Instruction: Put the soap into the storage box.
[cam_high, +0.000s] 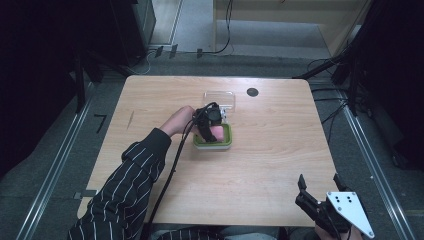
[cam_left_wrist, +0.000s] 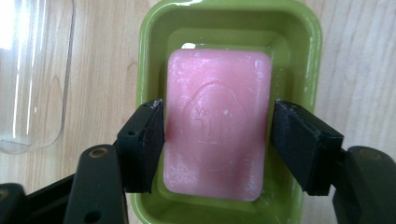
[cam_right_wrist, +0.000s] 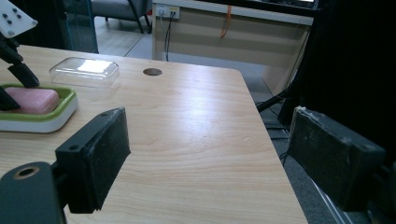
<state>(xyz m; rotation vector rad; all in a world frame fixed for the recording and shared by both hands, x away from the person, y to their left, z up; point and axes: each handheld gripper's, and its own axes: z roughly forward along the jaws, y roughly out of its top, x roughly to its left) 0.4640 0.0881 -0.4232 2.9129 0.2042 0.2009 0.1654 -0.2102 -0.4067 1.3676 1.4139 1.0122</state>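
Note:
A pink soap bar (cam_left_wrist: 217, 121) lies flat in a green soap dish (cam_left_wrist: 144, 70) with a white base, near the middle of the table (cam_high: 270, 165). My left gripper (cam_left_wrist: 218, 140) points down over the dish, one pad on each long side of the bar. The left pad is at the bar's edge and the right pad stands a sliver off it, so the jaws are open. In the high view the soap (cam_high: 218, 133) and dish (cam_high: 212, 145) sit under the left gripper (cam_high: 214, 127). My right gripper (cam_high: 319, 182) hovers open and empty at the table's near right corner.
A clear plastic lid (cam_high: 220, 96) lies just behind the dish, and a round cable hole (cam_high: 252, 92) is to its right. The right gripper view shows the lid (cam_right_wrist: 84, 70), the dish (cam_right_wrist: 51, 119) and the table's right edge, with floor and cables beyond.

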